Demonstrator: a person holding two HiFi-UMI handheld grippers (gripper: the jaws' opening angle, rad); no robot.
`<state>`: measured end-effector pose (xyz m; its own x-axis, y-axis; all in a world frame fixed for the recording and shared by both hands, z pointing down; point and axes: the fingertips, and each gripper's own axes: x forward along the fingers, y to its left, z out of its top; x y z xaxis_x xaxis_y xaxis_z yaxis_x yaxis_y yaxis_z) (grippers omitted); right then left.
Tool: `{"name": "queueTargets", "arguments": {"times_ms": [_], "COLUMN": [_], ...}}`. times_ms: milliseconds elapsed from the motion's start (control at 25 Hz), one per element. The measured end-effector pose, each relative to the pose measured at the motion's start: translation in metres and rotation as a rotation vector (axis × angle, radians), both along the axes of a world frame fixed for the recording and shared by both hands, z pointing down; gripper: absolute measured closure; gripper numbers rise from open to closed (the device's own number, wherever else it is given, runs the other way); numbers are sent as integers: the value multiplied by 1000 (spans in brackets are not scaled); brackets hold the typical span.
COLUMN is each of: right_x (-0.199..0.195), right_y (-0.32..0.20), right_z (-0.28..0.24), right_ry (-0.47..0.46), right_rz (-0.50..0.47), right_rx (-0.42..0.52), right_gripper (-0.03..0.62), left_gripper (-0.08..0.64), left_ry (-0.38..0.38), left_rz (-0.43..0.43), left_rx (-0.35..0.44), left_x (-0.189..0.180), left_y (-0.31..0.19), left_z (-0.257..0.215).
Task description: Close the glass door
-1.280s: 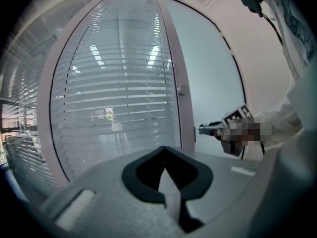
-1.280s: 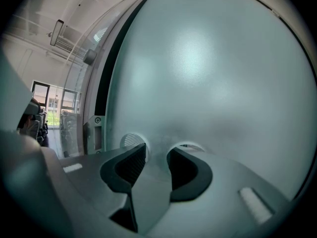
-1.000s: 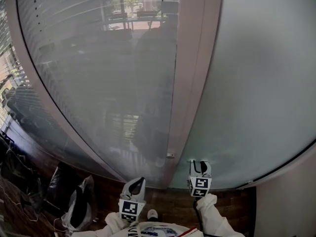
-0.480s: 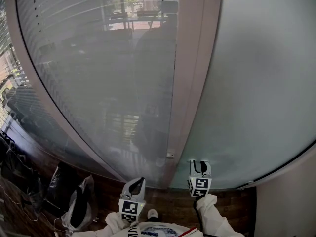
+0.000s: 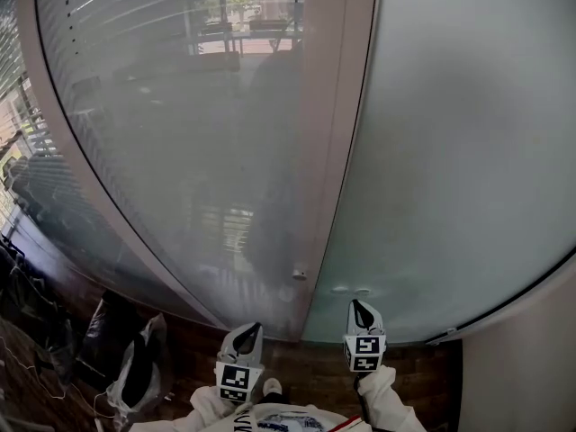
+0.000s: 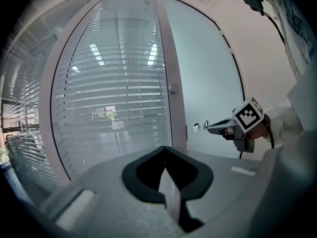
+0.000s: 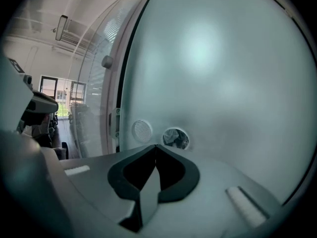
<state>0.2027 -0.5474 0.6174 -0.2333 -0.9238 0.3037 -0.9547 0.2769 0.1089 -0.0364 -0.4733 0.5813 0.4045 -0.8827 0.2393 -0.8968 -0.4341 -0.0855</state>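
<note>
Frosted glass takes up most of the head view. Far L: dark bags [image 5: 135,376] slumped on the wood floor [image 5: 45,349], at the foot of a glass wall [image 5: 135,151] w/ slatted blinds [image 5: 108,25] showing thru it. Next R, a pale frame post [image 5: 328,133] runs top to bottom, w/ a small knob [image 5: 299,274] low on it.

L gripper [image 5: 255,328] sits low, centre-L, under the foot of the post, pointing toward the glass and touching nothing. Its own view: jaws together, tips meeting, nothing btwn them.

R of the post is the glass door [image 5: 450,151], one big frosted panel, no blinds seen thru it. Its L edge lies just beside the post. R gripper view shows a thin dark line and a small metal bracket [image 7: 116,119] along that edge; can't tell if the door is fully home. Low on the door, near that edge, are 2 round fittings side by side: a vented disc [image 7: 142,131] and a clear round opening [image 7: 175,138].

R gripper [image 5: 359,306] is just below those two in the head view, aimed at them, near the glass; can't tell if it touches. Its jaws are closing, tips all but together, nothing btwn them. Its marker cube [image 5: 364,352] faces up, w/ a white sleeve [image 5: 389,394] behind.

Bottom R corner: plain white wall [image 5: 522,367].
</note>
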Motion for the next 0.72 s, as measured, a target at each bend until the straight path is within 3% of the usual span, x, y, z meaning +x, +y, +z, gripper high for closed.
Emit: {"name": "queueTargets", "arguments": {"times_ms": [720], "right_x": [40], "right_y": [125], "right_z": [-3], "right_ry": [-93], "right_rz": [-79], "right_rx": [-15], "right_gripper": [584], "left_gripper": [557], "left_ry": [-19], "left_rz": [5], "left_rx": [2], "left_x": [78], "left_y": [67], "left_z": [-1]}}
